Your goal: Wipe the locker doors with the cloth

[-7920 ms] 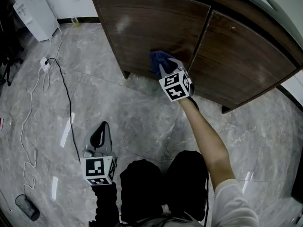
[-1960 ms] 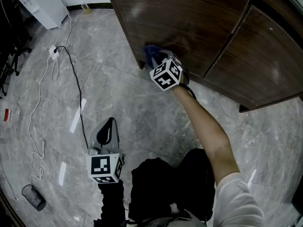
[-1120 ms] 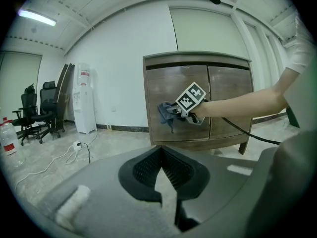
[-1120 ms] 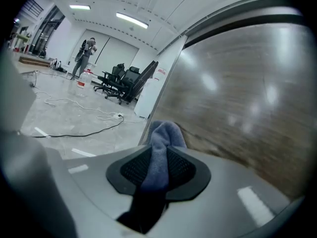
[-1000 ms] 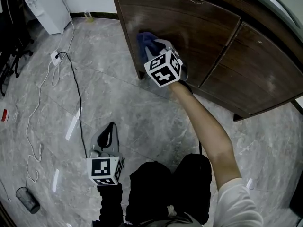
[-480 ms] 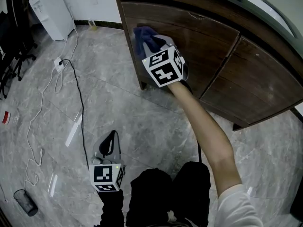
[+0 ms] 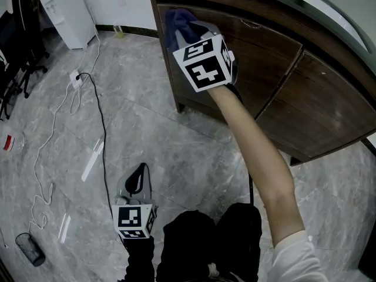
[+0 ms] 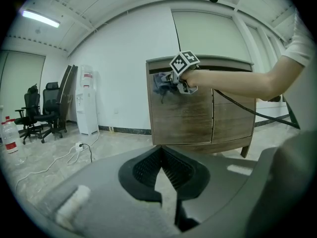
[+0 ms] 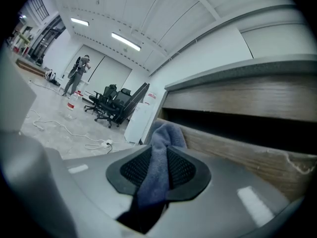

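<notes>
Head view hides most of my right gripper (image 7: pixel 187 33). Its marker cube sits over the jaws, and only a tuft of the blue-grey terry cloth (image 7: pixel 176 21) pokes out beyond it. The tuft is at the far top left corner of the dark brown wooden locker's left door (image 7: pixel 264 40). The right door (image 7: pixel 317 110) is cut off at the picture's right edge.

The right gripper view shows what the cube covers. My right jaws are clamped on the cloth, which runs as a band between the two black ribbed pads (image 9: pixel 135 167) and bunches up past the tips. The bunch sits right at the door's upper edge, under a dark gap below the grey top slab (image 9: pixel 237 72). From there I cannot tell whether it presses the wood. The left gripper view, looking from the near side, shows it lying against the door front at that corner.

My left gripper (image 7: pixel 136 181) hangs low and near me over the grey marbled floor (image 7: pixel 176 151), well apart from the locker. Its jaws are pressed together at the tips with nothing between them.

Only the gripper views show the black office chairs (image 8: pixel 47 110) off to the left. The white water dispenser (image 7: pixel 64 10) and white power strip (image 7: pixel 75 75) also show from the head. A far-off person (image 9: pixel 79 73) is too small to make out.
</notes>
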`<state>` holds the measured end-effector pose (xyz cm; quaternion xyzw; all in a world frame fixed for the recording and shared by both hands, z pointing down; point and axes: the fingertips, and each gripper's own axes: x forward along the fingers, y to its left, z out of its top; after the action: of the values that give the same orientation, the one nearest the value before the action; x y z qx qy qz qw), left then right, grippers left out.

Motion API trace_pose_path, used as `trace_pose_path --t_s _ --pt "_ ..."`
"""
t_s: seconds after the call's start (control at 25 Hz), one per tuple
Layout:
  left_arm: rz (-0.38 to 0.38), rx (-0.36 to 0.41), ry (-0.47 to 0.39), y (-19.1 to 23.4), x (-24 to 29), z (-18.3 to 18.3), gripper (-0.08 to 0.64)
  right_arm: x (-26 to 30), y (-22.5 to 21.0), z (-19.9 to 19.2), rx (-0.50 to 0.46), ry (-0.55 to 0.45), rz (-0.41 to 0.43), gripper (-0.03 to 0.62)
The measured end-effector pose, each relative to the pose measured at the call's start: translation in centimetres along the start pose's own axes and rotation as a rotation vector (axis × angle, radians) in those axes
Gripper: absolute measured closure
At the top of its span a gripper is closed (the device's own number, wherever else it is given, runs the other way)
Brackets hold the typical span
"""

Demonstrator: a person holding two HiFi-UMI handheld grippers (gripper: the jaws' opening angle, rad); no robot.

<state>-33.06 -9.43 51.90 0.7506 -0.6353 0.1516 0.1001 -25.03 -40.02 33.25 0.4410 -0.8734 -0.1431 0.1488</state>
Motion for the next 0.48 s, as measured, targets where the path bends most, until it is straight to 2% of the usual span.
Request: trace_pose_path --t_s 0.2,0.48 --pt "0.002 -0.008 0.0 0.0 0.1 -0.3 0.56 0.4 -0.4 2.2 0.021 -0.035 -0.007 0.494" --pt "0.009 -0.02 0.005 0.5 0.1 -1.0 0.559 1.0 0.6 0.8 0.009 -0.032 -0.013 0.494"
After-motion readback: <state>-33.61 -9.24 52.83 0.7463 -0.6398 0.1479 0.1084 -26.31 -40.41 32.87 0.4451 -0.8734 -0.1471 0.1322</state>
